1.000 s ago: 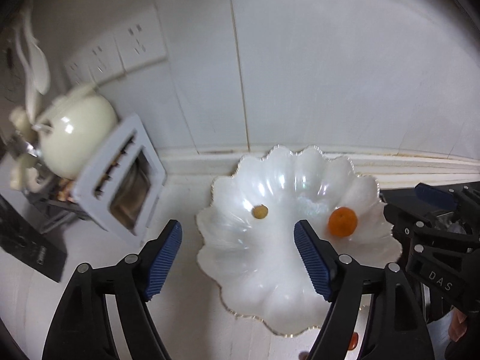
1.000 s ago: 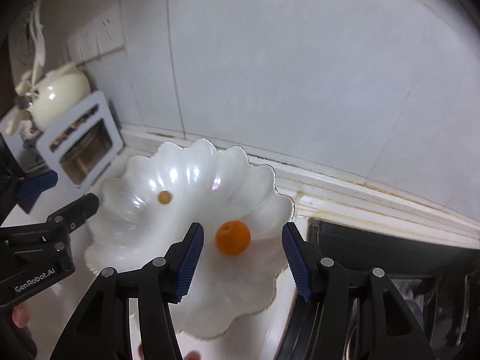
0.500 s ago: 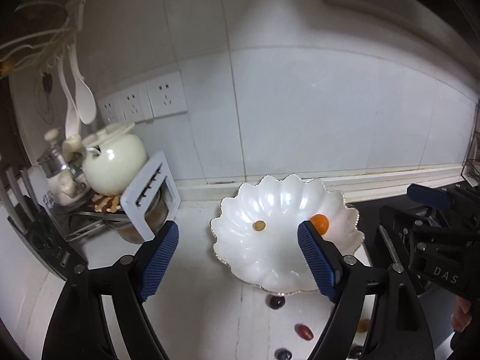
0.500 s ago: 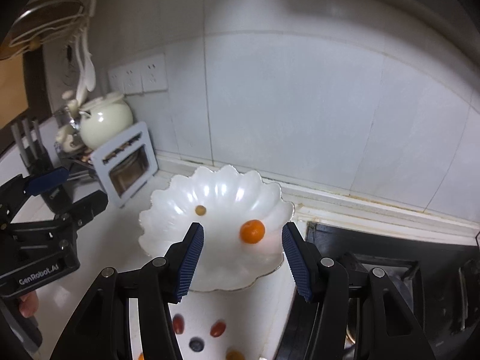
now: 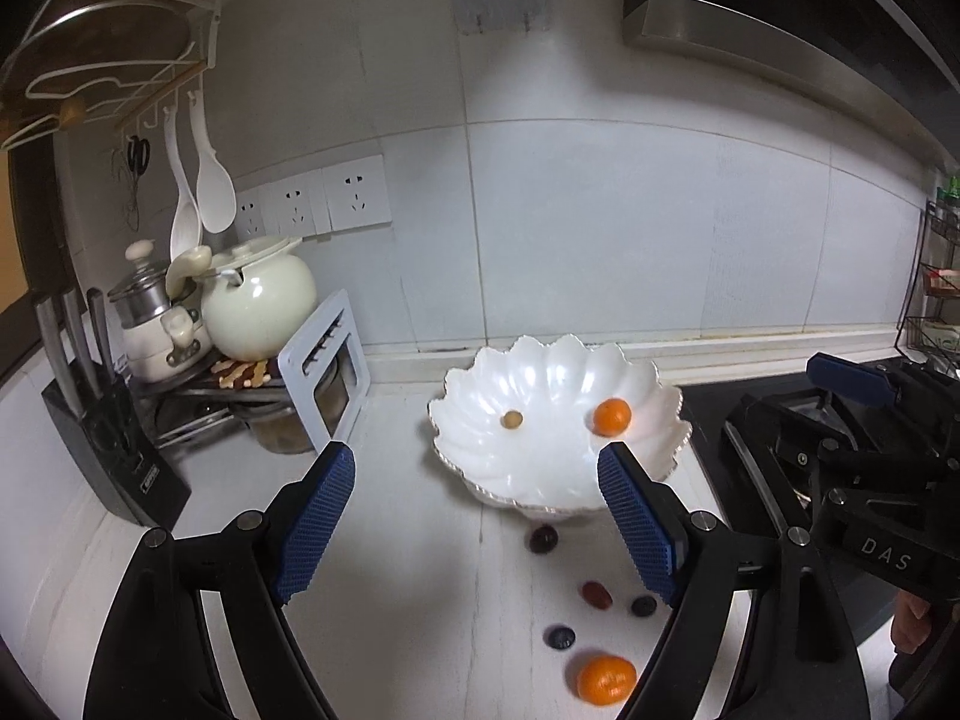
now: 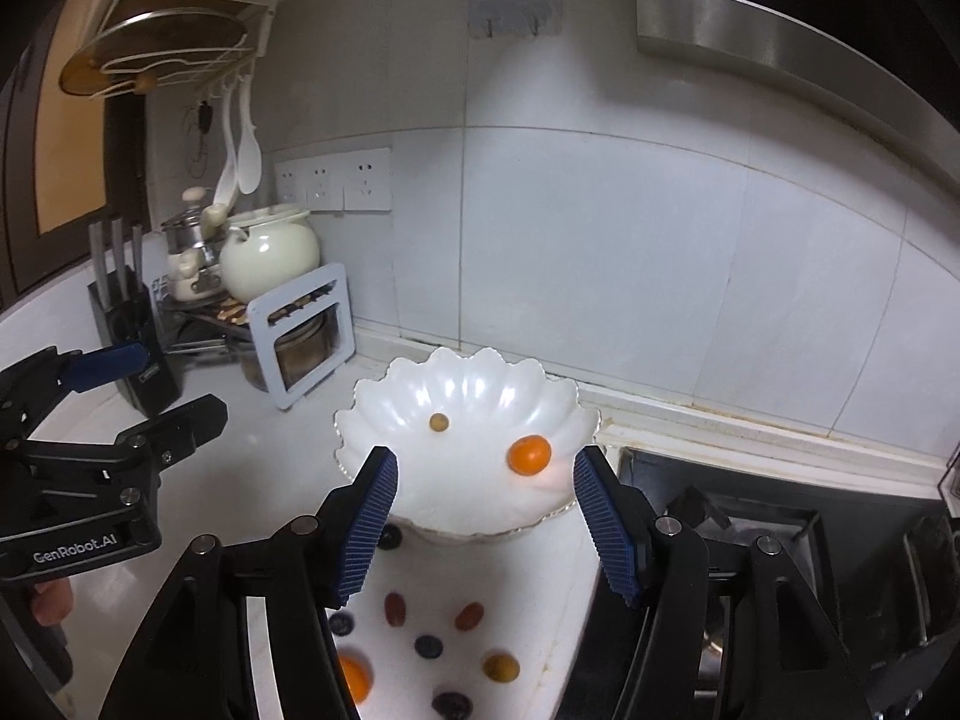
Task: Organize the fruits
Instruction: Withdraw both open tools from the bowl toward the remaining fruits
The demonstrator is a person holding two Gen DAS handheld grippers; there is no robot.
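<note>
Two fruits lie inside the white scalloped porcelain bowl point(image 5: 558, 432) on the pale countertop point(image 5: 420, 570): a small orange mandarin point(image 5: 612, 417) toward its right side and a little tan round fruit point(image 5: 512, 419) near its middle, well apart from each other. Both tongs are released and hold nothing; the left gripper point(image 5: 474, 522) has its blue ribbed pads spread wide on the near side of the bowl, and the right gripper point(image 6: 483, 525) is likewise spread, its pads flanking the bowl's near rim. On the counter just near of the bowl lie loose fruits: a second orange mandarin point(image 5: 606, 679), a dark red grape point(image 5: 596, 594), a dark purple grape point(image 5: 543, 539) and two blueberries point(image 5: 560, 637), with what looks like another tan fruit point(image 6: 501, 668) in the blurred right wrist view. To the far left stand a cream ceramic pot point(image 5: 258, 306), a white wire-fronted rack point(image 5: 324, 372) and a black knife block point(image 5: 114, 456); a black gas hob point(image 5: 780, 438) lies to the right
</note>
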